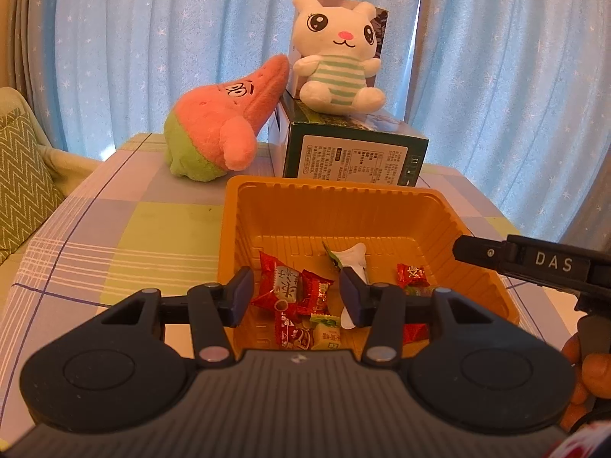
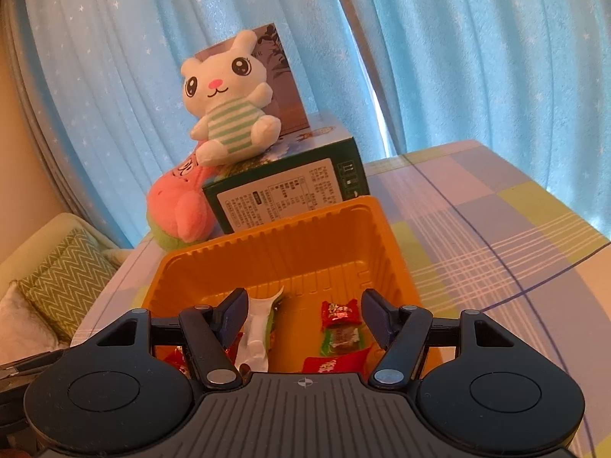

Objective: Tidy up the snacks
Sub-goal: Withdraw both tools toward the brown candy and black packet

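Both my grippers hang over the near end of the orange tray (image 1: 343, 210): left gripper (image 1: 296, 297) jaws apart, grasping nothing; right gripper (image 2: 301, 315) likewise released. Wrapped snacks (image 1: 294, 294) lie loose on the tray floor. Green box (image 1: 351, 152) stands just behind the tray.

Blue star-dotted curtains (image 1: 152, 38) fill the upper frame, daylight glowing through. A sofa (image 1: 57, 156) with a green zigzag cushion (image 1: 19, 175) sits at left.

Black ribbed left tool (image 1: 296, 295); blue pads (image 1: 242, 294); silver screws.
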`<state>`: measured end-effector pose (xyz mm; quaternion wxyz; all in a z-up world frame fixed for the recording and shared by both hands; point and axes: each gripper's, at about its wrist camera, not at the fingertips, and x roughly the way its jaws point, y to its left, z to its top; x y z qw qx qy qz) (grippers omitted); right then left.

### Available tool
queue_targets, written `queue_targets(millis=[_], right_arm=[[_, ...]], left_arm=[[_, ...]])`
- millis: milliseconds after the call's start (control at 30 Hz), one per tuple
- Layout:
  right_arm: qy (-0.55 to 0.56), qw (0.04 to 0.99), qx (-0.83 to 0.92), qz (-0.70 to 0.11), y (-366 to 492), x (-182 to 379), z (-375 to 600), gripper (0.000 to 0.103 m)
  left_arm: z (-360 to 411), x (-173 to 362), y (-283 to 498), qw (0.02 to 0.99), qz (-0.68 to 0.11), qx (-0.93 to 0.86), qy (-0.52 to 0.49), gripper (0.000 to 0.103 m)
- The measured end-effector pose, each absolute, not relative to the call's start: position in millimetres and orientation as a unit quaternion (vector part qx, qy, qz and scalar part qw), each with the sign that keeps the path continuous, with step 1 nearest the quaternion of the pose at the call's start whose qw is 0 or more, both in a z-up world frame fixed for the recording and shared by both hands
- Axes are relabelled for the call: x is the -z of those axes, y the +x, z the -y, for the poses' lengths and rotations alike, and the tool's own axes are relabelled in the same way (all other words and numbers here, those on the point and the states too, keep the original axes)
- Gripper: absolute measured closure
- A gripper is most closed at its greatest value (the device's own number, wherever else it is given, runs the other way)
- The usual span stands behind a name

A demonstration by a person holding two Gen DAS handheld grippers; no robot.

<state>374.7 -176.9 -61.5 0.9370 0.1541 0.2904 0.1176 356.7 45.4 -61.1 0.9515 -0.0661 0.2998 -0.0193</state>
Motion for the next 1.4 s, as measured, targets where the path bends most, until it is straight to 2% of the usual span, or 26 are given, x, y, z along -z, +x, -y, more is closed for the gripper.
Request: queue_targets(millis=[333, 400, 767, 1067, 1400], right_arm=[[0.142, 0.938, -0.105, -0.298, 326, 47, 193, 0.037], [0.138, 0.939, -0.101, -0.297, 309, 45, 199, 0.034], [0.116, 0.939, -0.097, -0.310, 210, 44, 230, 0.029], [0.100, 0.922, -0.100, -0.362, 139, 71, 230, 0.029], [0.074, 0.909, -0.108, -0.396, 106, 72, 223, 0.029]], left_arm=[[-34, 50, 304, 0.953, -0.294, 0.025, -0.068, 0.048], [-33, 49, 288, 0.952, -0.296, 0.025, -0.069, 0.047], [-23, 48, 187, 0.947, -0.310, 0.017, -0.081, 0.029], [-16, 53, 124, 0.940, -0.336, 0.016, -0.063, 0.029], [-15, 61, 89, 0.925, -0.373, 0.024, -0.074, 0.029]])
